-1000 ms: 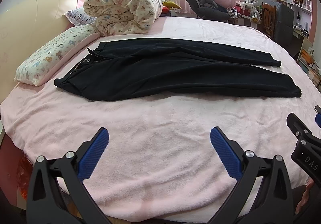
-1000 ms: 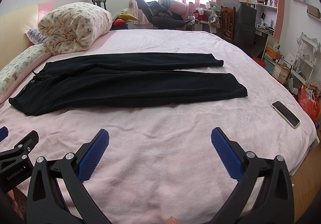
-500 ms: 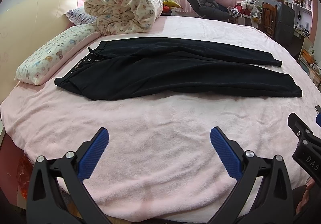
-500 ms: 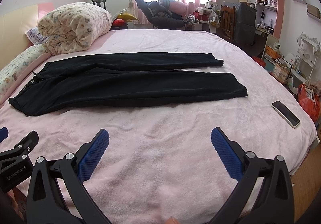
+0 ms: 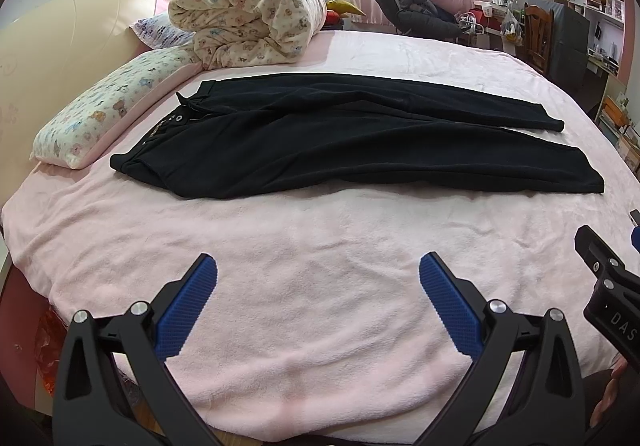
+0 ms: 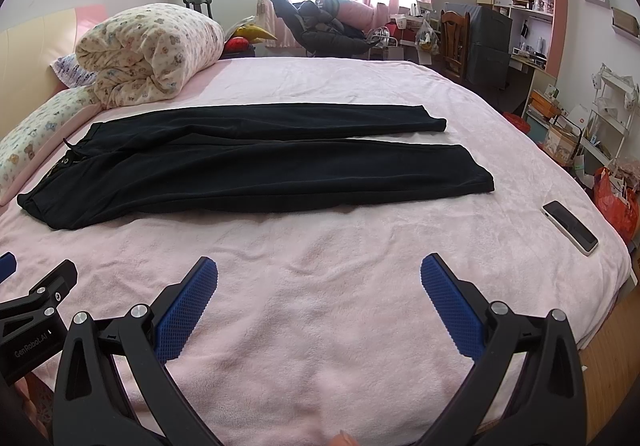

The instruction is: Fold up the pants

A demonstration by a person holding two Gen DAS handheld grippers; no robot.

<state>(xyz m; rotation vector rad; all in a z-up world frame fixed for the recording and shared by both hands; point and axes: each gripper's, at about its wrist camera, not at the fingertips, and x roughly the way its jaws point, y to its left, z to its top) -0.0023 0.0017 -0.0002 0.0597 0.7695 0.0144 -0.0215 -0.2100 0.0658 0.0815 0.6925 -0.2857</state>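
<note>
Nothing moved since earlier, pants (image 5: 360,142) flat on bed (image 5: 320,266), legs apart, left gripper (image 5: 318,278) and right gripper (image 6: 319,278) spread wide, empty, phone (image 6: 570,228) near edge.

Far ahead to my left I see a rolled quilt (image 5: 244,18) above a pillow (image 5: 108,106) on the pink blanket (image 6: 320,326). A phone (image 6: 570,222) lies ahead right; beyond stand a chair (image 6: 454,38) and shelves (image 6: 528,6).

We hold two black plastic grippers: the left gripper (image 5: 318,274) and right gripper (image 6: 319,274) each have blue ridged finger pads (image 6: 186,310), silver screws (image 6: 138,311) and white lettering (image 6: 30,349).
</note>
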